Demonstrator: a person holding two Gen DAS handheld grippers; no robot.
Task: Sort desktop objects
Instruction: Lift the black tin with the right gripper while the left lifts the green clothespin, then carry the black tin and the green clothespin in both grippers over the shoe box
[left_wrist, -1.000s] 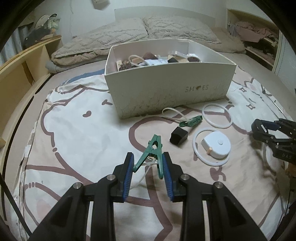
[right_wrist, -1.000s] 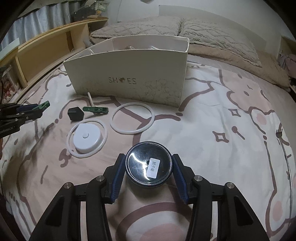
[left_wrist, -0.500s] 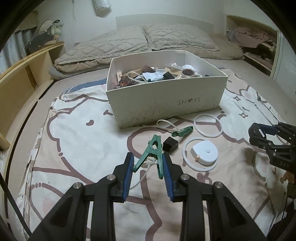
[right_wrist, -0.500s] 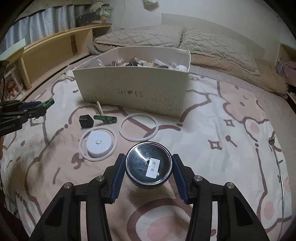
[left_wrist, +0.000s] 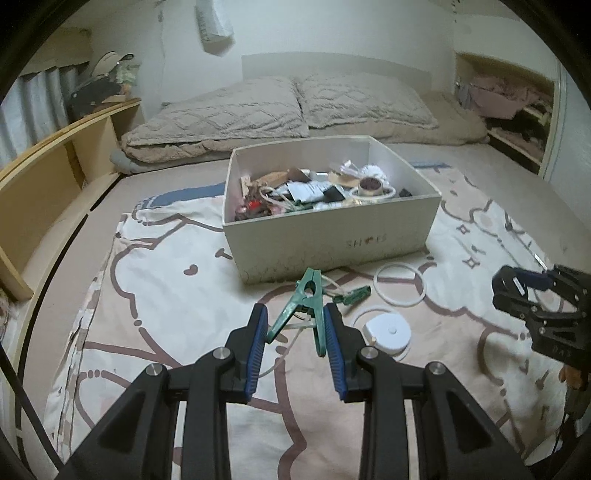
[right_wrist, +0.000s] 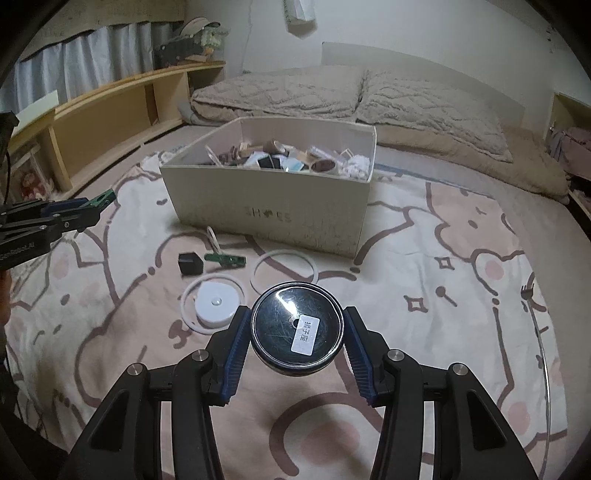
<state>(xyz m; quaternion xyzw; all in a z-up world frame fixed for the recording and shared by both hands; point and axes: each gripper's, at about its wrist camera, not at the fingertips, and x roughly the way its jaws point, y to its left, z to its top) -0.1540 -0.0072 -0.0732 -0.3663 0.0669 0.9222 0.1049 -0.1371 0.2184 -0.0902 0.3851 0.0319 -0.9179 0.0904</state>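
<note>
Both grippers are rising off the bed since a second ago; left gripper (left_wrist: 295, 328) clamping the green clip (left_wrist: 306, 302); right gripper (right_wrist: 297, 330) clamping the round tin (right_wrist: 297, 328); both are probably heading for the shoe box (left_wrist: 332, 236).

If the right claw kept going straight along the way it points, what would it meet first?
Probably the bedspread just short of the shoe box, near the white ring. The right claw, shut on the round tin, points downward; depth is unclear.

Dimly, evenly lit from overhead; soft shadows, glare on the tin (right_wrist: 297, 328) lid, bowed fisheye edges, black vignetted corners.
</note>
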